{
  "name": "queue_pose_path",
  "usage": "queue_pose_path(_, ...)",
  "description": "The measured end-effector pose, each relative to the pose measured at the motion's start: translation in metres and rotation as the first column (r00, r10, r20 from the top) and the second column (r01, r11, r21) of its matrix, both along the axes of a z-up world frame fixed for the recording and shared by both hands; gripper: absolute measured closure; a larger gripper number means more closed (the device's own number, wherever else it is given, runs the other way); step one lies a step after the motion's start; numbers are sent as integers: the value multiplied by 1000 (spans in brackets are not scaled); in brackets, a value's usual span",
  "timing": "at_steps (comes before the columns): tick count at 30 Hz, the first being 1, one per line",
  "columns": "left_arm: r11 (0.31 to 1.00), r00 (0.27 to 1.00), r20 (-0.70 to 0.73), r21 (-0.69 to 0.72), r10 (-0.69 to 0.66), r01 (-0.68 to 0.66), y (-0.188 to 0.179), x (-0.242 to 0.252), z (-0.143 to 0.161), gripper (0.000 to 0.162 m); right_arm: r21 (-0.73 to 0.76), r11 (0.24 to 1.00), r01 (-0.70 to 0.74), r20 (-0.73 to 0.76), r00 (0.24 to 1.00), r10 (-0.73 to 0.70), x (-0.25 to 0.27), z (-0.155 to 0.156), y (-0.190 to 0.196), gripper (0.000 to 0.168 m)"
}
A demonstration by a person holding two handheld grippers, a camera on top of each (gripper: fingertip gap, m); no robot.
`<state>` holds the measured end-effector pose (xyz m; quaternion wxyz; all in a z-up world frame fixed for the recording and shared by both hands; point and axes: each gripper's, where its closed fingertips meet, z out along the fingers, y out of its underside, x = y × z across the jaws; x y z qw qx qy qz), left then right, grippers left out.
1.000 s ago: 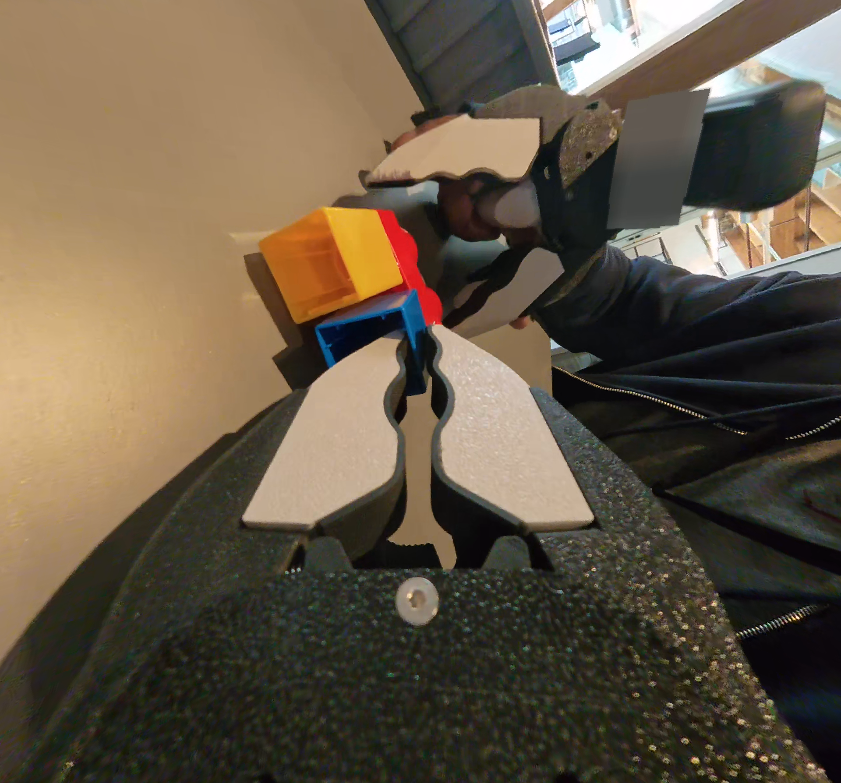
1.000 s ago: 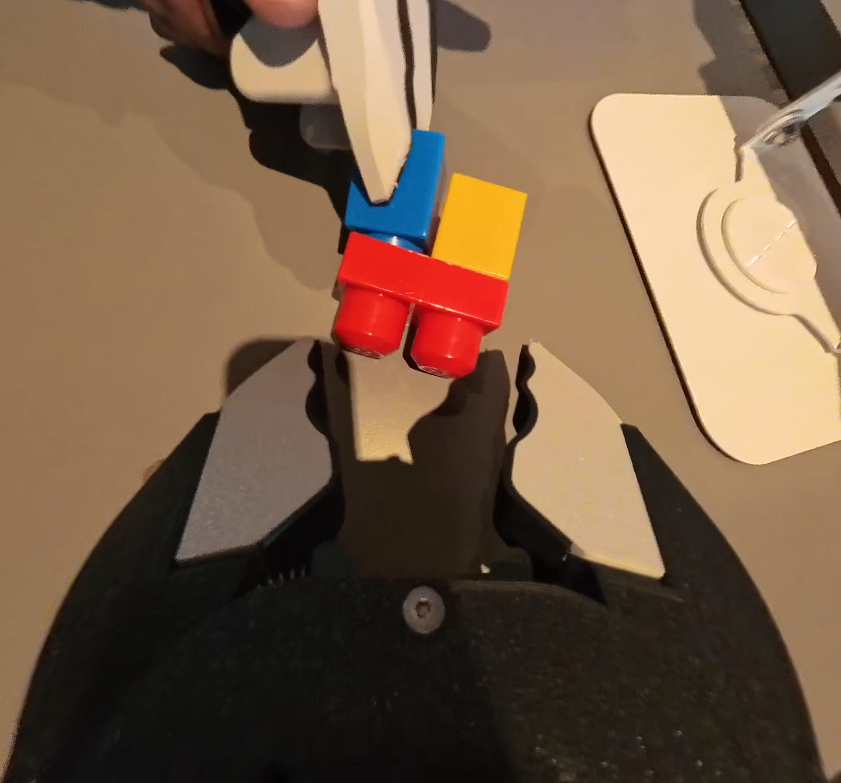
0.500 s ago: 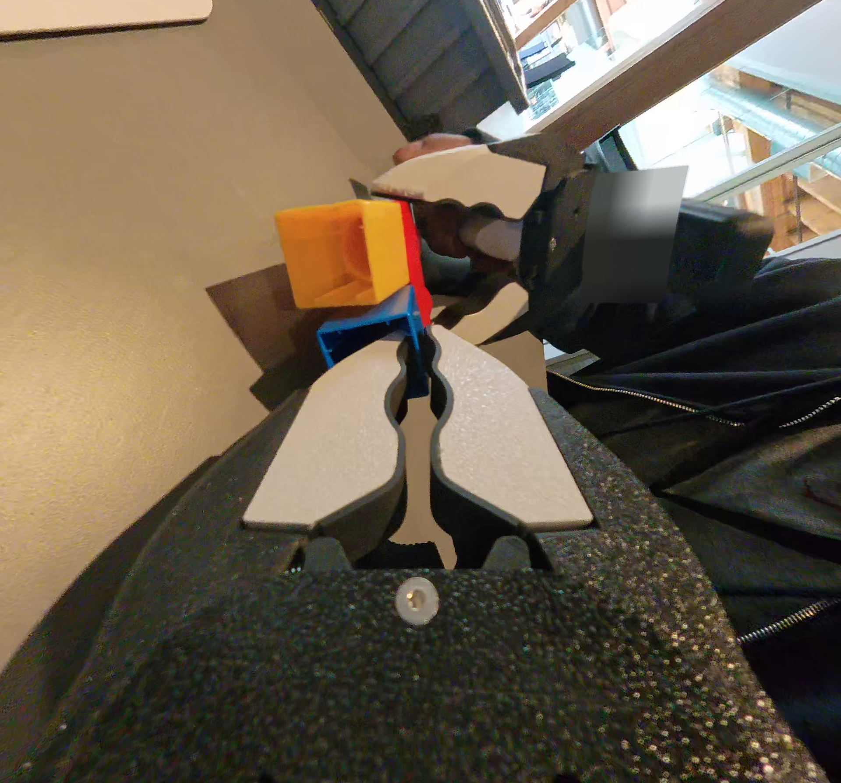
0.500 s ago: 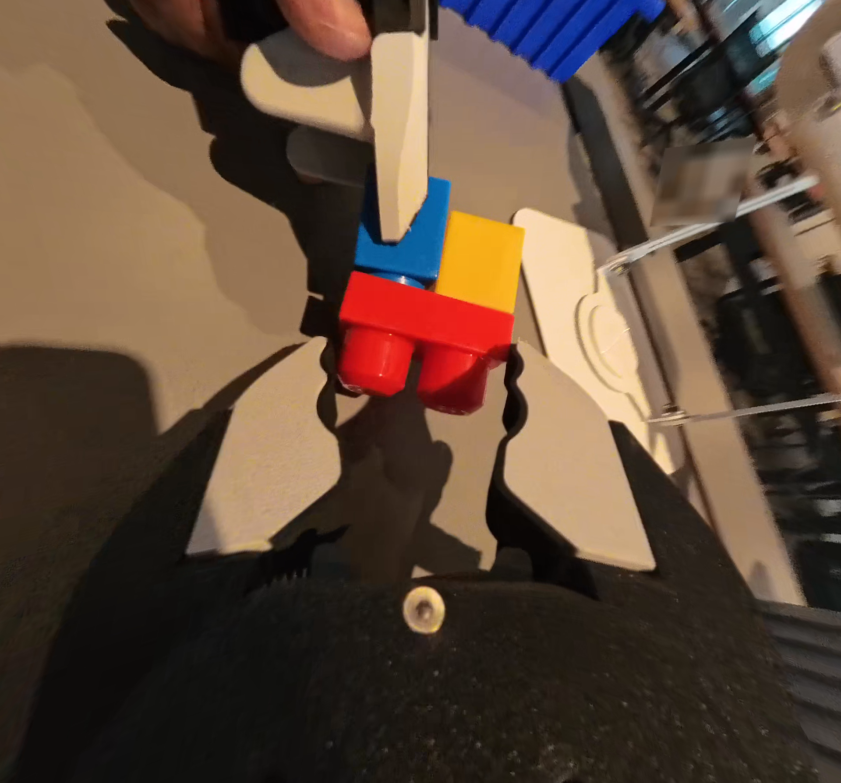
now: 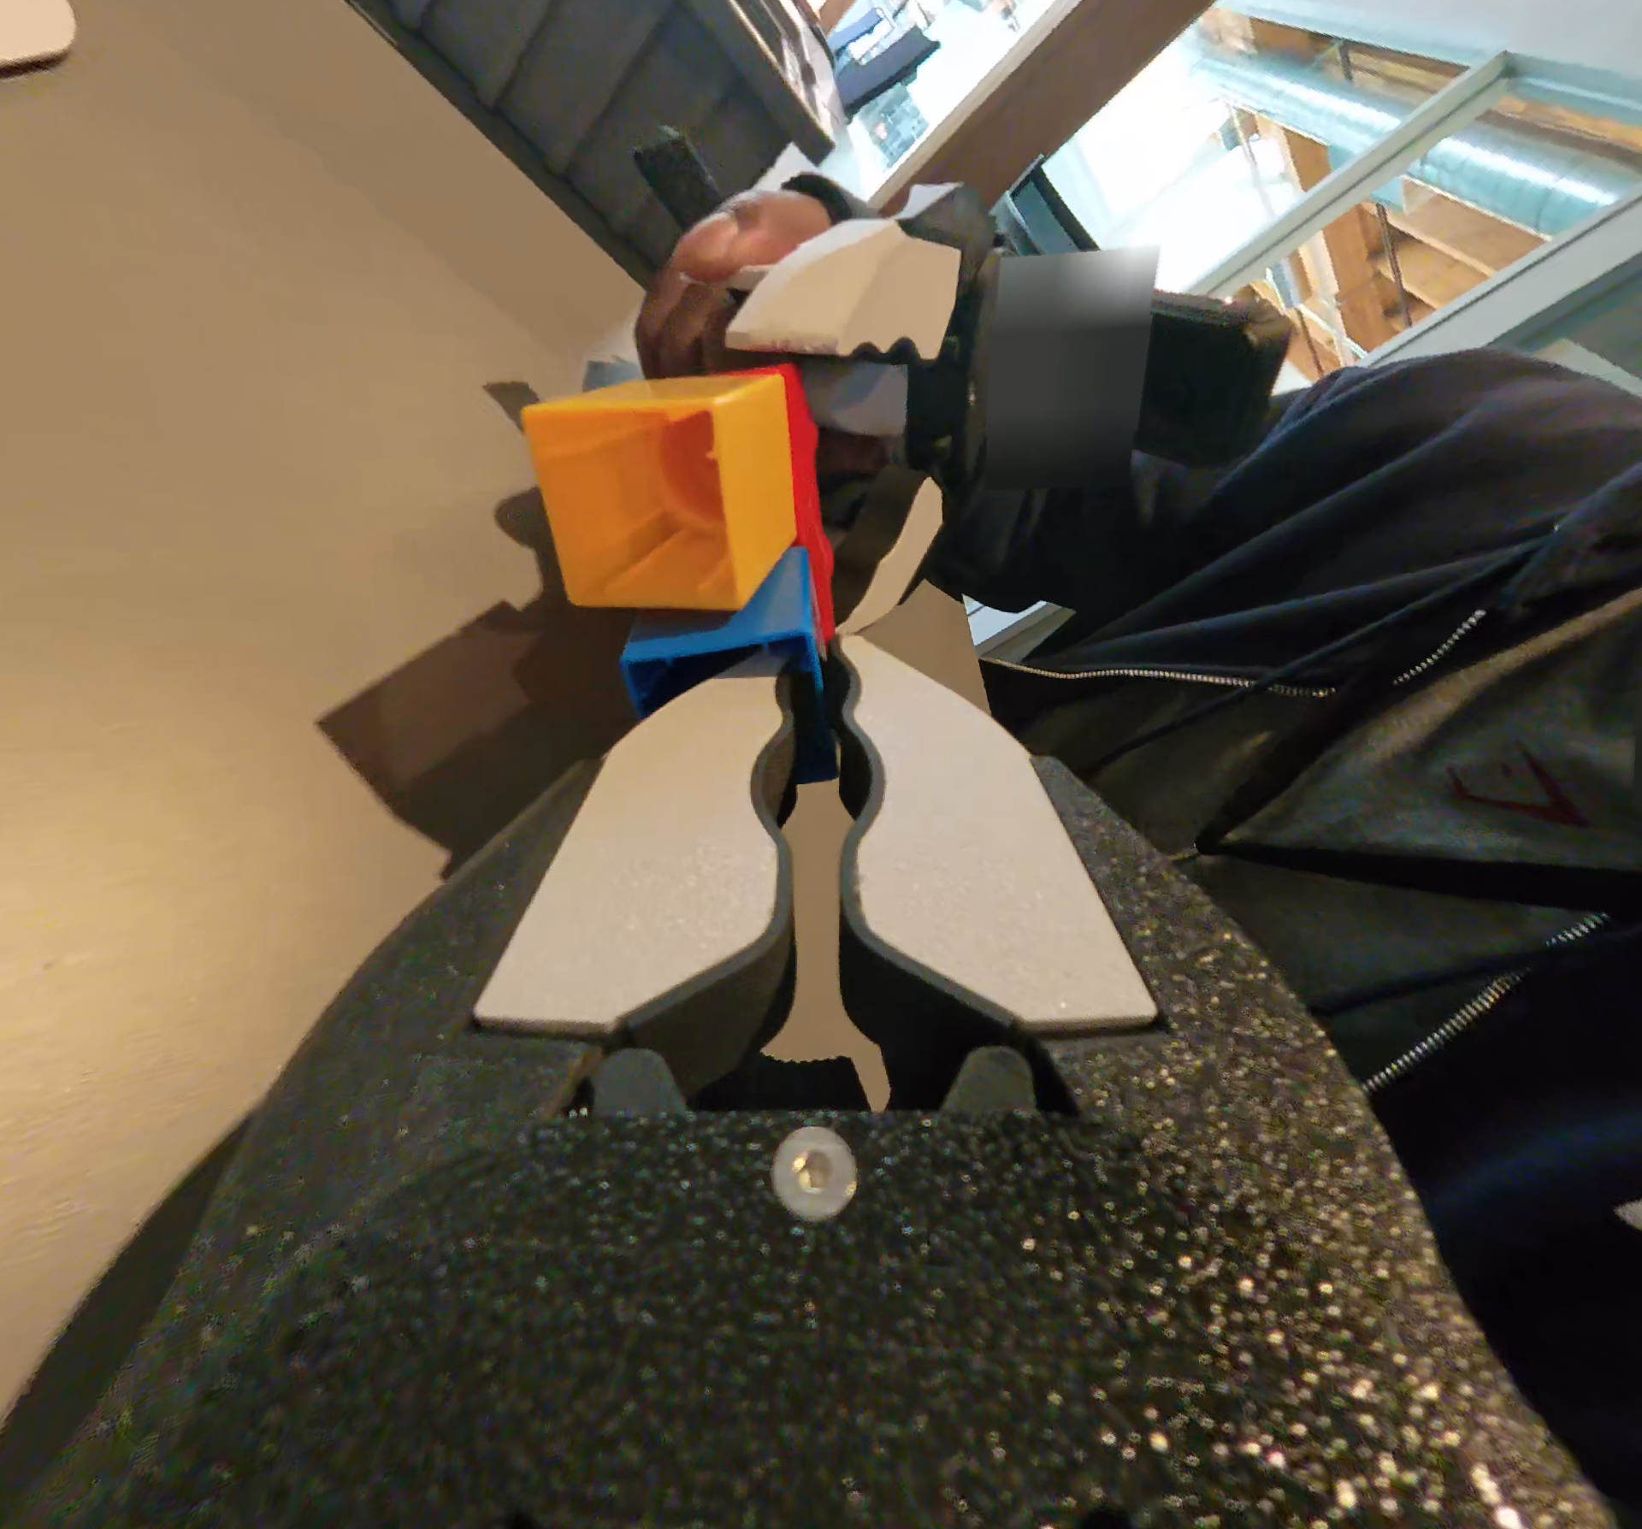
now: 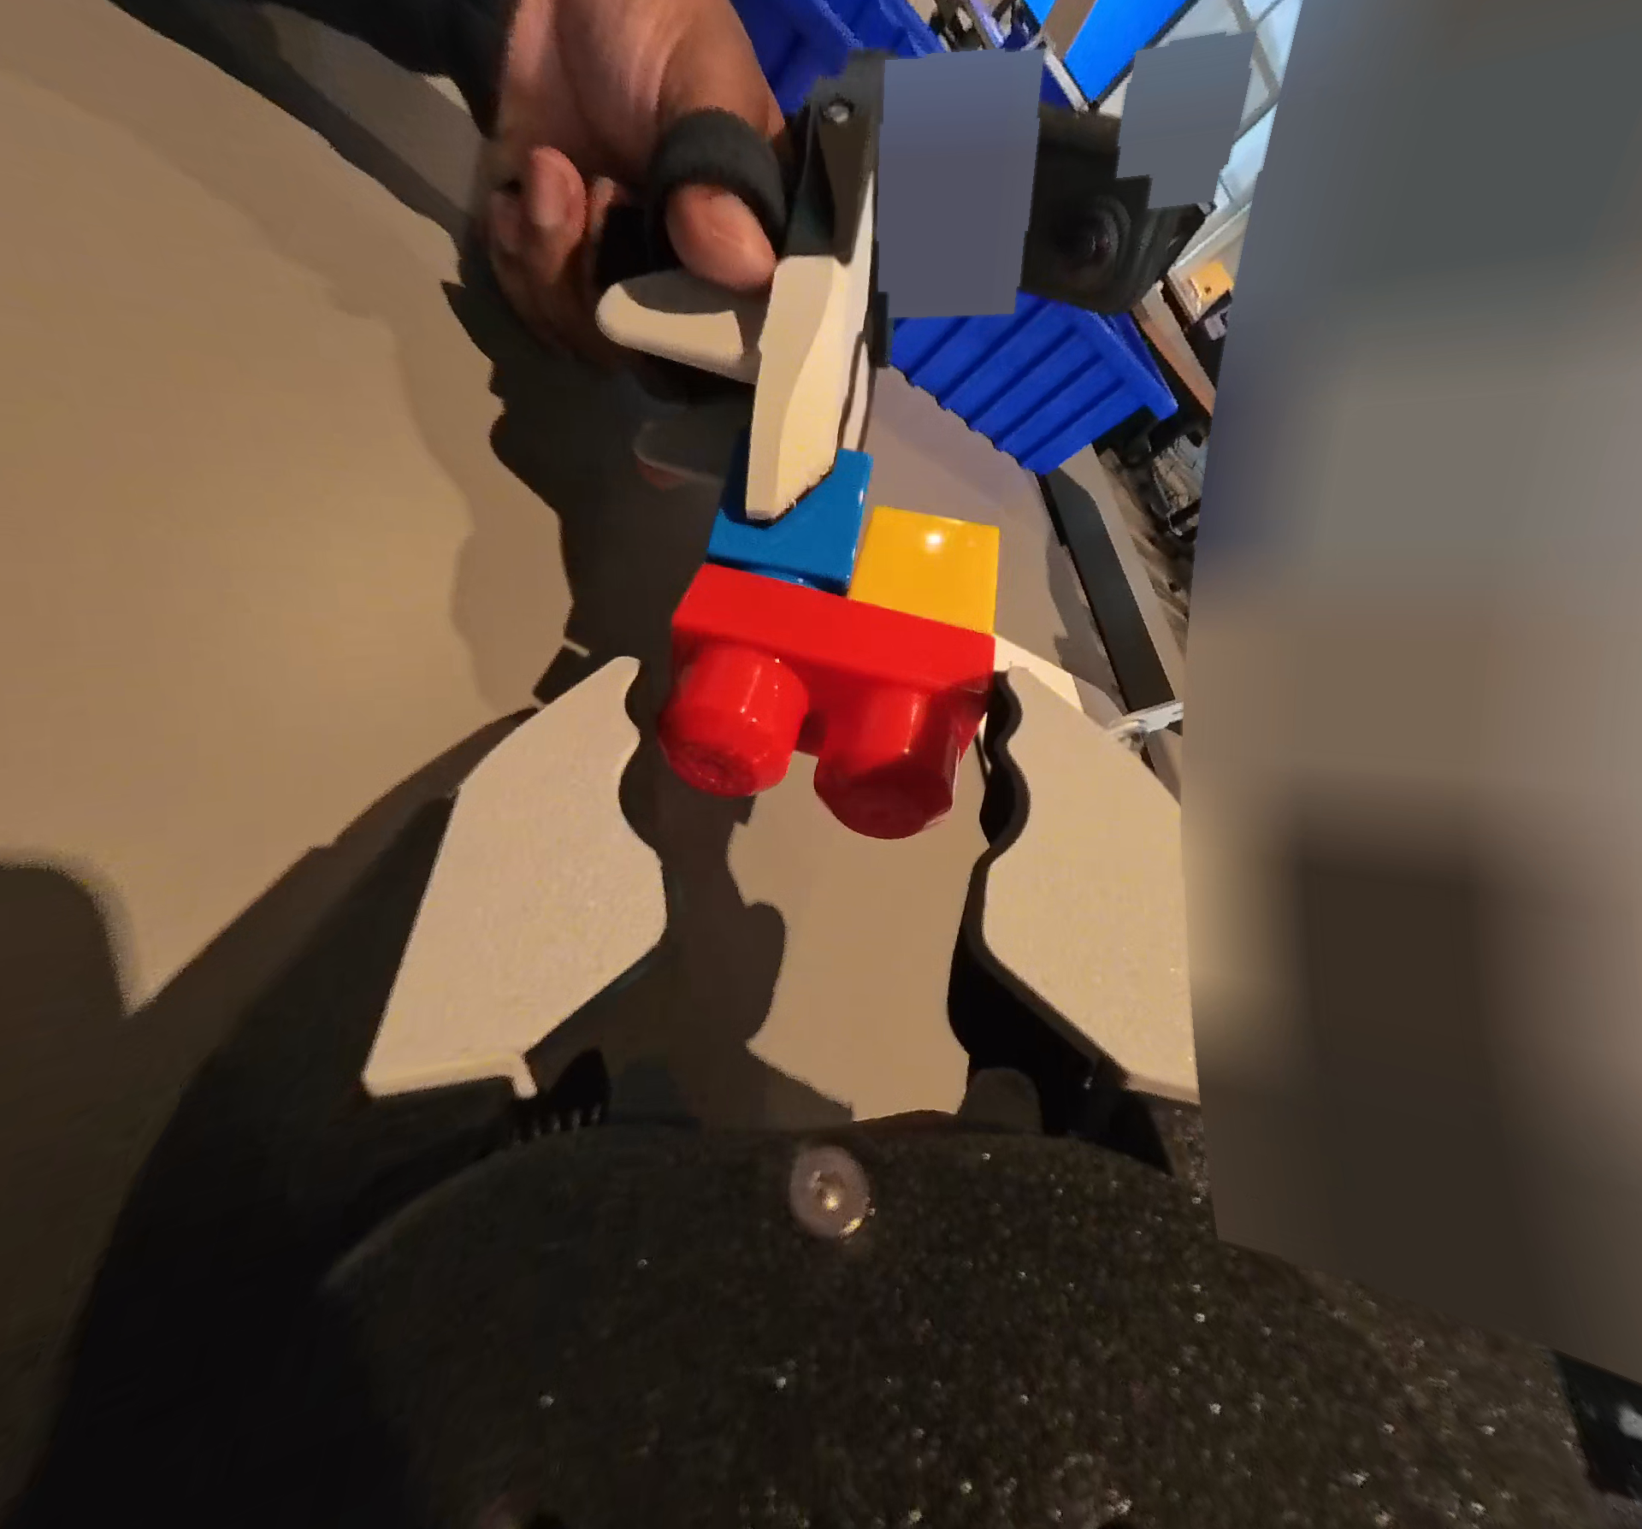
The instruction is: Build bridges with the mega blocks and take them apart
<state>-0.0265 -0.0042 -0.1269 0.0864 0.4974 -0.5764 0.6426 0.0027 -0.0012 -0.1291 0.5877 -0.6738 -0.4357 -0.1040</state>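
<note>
A small bridge is held in the air: a red two-stud block (image 6: 826,642) joined to a blue block (image 6: 817,536) and a yellow block (image 6: 928,567). My left gripper (image 5: 813,669) is shut on one wall of the blue block (image 5: 702,660); the yellow block (image 5: 649,500) and red block (image 5: 804,456) sit beyond it. It also shows in the right wrist view (image 6: 782,500). My right gripper (image 6: 817,673) is open, its fingers flanking the two ends of the red block, with a thin gap on the left side.
The tan table (image 5: 222,420) lies below. A white flat stand base (image 5: 27,20) is at the far left. A blue ribbed bin (image 6: 1022,385) stands beyond the blocks. A hand (image 6: 622,65) holds the left gripper. A dark jacket (image 5: 1333,687) fills the right.
My right gripper has moved forward, so the red block now sits between its fingertips, and its fingers have narrowed slightly. Both grippers have tilted upward. The left grip on the blue block is unchanged.
</note>
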Motion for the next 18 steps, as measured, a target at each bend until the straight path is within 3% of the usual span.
queue_pose_path(10,993,990,100,-53,-103,109,-12,-12,16,159,52,991,-120,-98,987,124,-16,20,-15,95)
queue_pose_path(18,993,986,138,-55,-93,102,-9,-12,20,159,81,993,-89,-78,992,95,-15,25,-13,96)
